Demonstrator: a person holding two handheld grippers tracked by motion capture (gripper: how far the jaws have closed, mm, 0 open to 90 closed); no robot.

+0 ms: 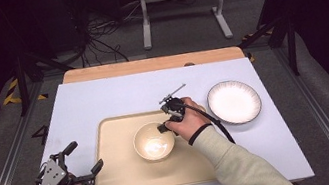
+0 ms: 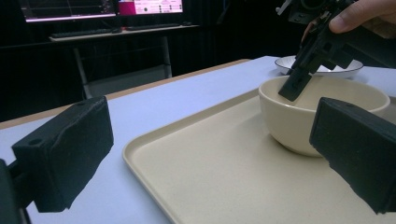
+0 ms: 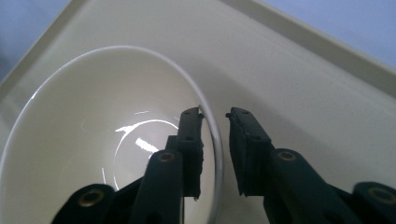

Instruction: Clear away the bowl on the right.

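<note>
The cream bowl (image 1: 154, 141) sits in the middle of the beige tray (image 1: 116, 181) on the table (image 1: 102, 98). The right tongs (image 3: 215, 140) straddle its near rim, one jaw inside and one outside, a gap showing on the outer side, so not yet clamped. The left tongs (image 1: 84, 159) stand wide apart at the tray's left edge, holding nothing. The glazed rim looks slick: a thin pinch could slip, or tip the bowl on lifting, letting it knock the striped plate (image 1: 234, 101) nearby.
</note>
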